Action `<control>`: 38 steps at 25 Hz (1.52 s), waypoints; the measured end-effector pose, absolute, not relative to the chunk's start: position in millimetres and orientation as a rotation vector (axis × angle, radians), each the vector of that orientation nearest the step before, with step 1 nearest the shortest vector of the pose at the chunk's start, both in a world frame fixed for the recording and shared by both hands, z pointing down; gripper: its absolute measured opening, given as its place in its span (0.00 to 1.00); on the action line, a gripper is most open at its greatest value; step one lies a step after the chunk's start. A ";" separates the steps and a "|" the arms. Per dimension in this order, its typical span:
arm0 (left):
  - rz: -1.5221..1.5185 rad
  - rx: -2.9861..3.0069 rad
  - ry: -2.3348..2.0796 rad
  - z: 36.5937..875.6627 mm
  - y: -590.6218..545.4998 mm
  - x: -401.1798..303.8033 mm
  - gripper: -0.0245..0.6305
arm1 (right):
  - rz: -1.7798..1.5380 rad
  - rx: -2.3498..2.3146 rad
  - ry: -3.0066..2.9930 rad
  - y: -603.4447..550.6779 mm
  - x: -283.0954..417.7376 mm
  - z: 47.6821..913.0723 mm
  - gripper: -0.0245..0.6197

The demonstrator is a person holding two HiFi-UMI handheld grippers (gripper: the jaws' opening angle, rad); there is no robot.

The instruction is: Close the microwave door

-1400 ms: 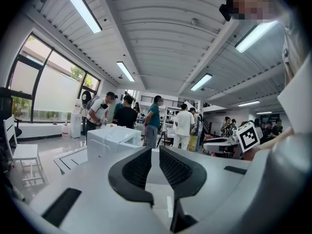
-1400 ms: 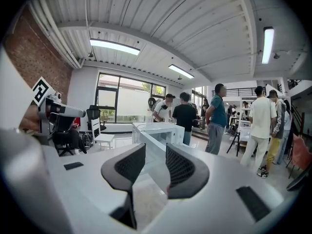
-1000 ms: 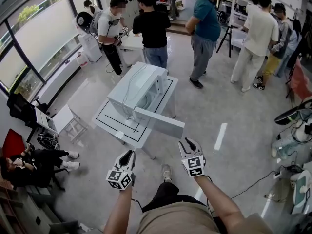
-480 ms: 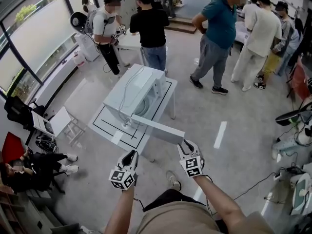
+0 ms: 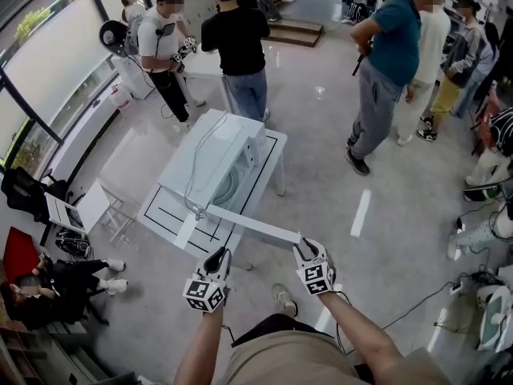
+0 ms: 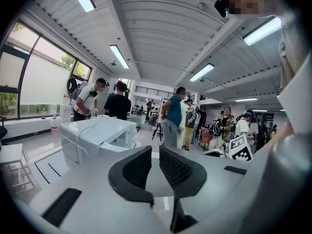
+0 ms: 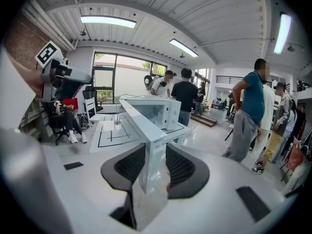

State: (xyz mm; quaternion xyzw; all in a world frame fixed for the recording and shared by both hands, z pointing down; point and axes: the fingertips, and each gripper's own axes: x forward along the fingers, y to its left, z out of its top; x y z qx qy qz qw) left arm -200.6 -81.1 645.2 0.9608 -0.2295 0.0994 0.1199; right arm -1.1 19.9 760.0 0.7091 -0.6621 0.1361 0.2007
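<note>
- White on white makes this hard to read: the microwave (image 5: 210,155) sits on the far half of a pale table (image 5: 157,212), toward its right edge, and from the head view I can barely see into its cavity.
- A pale cord (image 5: 195,160) trails over the oven's top, and I lose its end near the table's front edge.
- The microwave door (image 7: 145,126) stands wide open, a long slab reaching out past the table's near right corner toward me. I cannot make out a handle on it.
- The right gripper (image 5: 307,245) is at the door's free end. In the right gripper view its jaws stand apart astride that edge, with a sliver of gap at the right pad. I cannot tell whether the left pad touches.
- The left gripper (image 6: 155,161) hangs just off the table's near edge, left of the door and clear of it. Its jaws are a narrow slit apart with nothing between them.
- In the left gripper view the gripper's own body cuts off the lower part of the oven.
- Both forearms run out of the bottom of the head view.
</note>
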 end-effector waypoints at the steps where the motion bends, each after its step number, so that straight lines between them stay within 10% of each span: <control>1: 0.299 2.805 -0.666 647.8 -84.3 -196.7 0.10 | 0.381 1.985 -1.851 16.6 1.2 761.2 0.22; 38: 0.265 2.765 -0.665 652.3 -173.2 -93.6 0.10 | 0.407 1.901 -1.857 -118.4 108.0 769.8 0.22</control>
